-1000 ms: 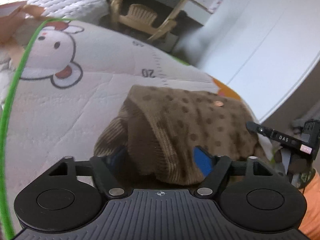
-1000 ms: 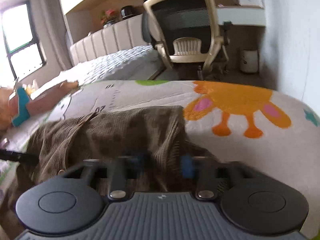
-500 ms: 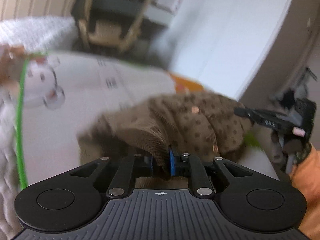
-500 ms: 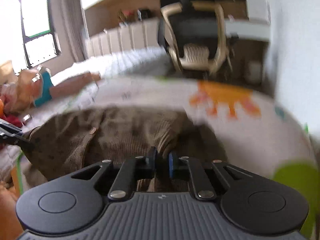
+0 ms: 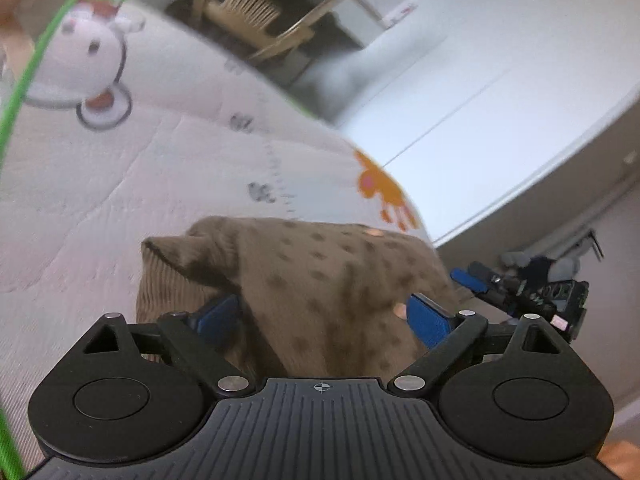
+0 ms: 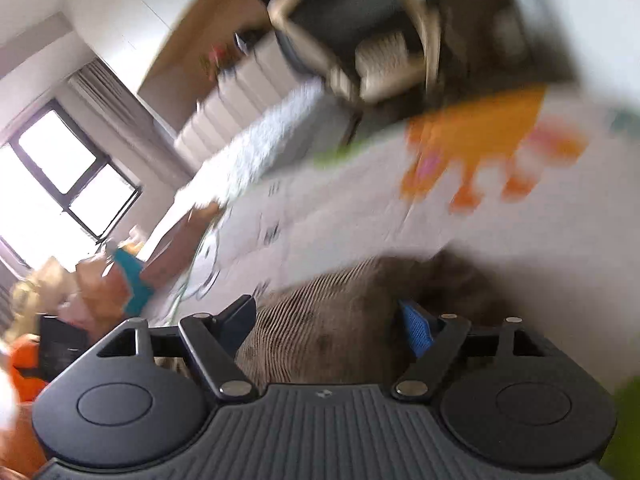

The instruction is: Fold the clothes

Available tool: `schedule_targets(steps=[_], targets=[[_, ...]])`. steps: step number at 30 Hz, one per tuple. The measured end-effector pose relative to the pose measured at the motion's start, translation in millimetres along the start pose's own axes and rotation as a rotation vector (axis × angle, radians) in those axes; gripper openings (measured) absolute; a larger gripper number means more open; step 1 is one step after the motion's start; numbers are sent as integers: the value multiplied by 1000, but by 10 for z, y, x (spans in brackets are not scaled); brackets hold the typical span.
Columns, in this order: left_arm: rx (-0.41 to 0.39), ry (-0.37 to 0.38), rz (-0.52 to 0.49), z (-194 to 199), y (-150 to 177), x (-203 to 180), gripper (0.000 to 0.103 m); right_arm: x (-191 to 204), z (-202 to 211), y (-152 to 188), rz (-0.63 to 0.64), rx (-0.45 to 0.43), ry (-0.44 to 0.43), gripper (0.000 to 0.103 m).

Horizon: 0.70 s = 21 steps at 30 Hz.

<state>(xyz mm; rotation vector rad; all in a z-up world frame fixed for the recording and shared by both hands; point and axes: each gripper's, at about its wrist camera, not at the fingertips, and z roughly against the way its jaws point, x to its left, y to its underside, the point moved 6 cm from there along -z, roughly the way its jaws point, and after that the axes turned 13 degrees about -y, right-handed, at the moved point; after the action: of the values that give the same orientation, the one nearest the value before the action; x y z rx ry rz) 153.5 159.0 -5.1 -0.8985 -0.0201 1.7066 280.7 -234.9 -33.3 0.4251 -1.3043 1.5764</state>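
A brown dotted knit garment (image 5: 320,280) lies bunched on a white quilted play mat (image 5: 120,200). My left gripper (image 5: 326,316) is open, its blue pads spread on either side of the garment's near fold. My right gripper (image 6: 330,326) is open too, with the ribbed brown cloth (image 6: 320,320) lying between its fingers; that view is blurred and tilted. The right gripper also shows in the left wrist view (image 5: 520,292), at the garment's right end.
The mat carries a cartoon rabbit print (image 5: 80,68) and an orange print (image 5: 384,192). A beige office chair (image 5: 260,12) stands beyond the mat, by a white wall. A bed (image 6: 256,128), a window (image 6: 52,184) and toys (image 6: 100,284) lie left.
Both grippers were shut on the garment half a second ago and have opened, letting it go. The garment now lies folded lower on the mat. The right view has tilted.
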Motion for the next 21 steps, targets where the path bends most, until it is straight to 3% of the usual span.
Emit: schedule_targets(steps=[3, 5, 7, 9, 11, 13, 14, 16, 19, 21], targets=[[70, 15, 41, -324, -149, 70, 95, -6, -245, -164, 25, -27, -12, 80], [43, -11, 17, -409, -380, 29, 95, 13, -377, -307, 61, -62, -15, 80], [-23, -46, -45, -409, -672, -59, 95, 40, -479, -457, 108, -106, -4, 80], [-147, -104, -133, -369, -995, -161, 95, 84, -494, -611, 191, -166, 63, 80], [-267, -210, -265, -357, -1285, -273, 95, 142, -565, -627, 245, -159, 111, 80], [-302, -289, -351, -340, -1391, -352, 95, 211, -651, -616, 288, -144, 136, 83], [-311, -315, -387, -318, -1416, -394, 95, 246, -694, -610, 309, -136, 149, 90], [-353, -262, -442, -205, -1384, -517, 96, 315, -780, -599, 352, -121, 174, 97], [-392, -153, -496, -273, -1296, -694, 99, 419, -907, -583, 417, -98, 212, 97], [-311, -163, -521, -614, -1169, -707, 99, 456, -990, -545, 456, -76, 246, 99]])
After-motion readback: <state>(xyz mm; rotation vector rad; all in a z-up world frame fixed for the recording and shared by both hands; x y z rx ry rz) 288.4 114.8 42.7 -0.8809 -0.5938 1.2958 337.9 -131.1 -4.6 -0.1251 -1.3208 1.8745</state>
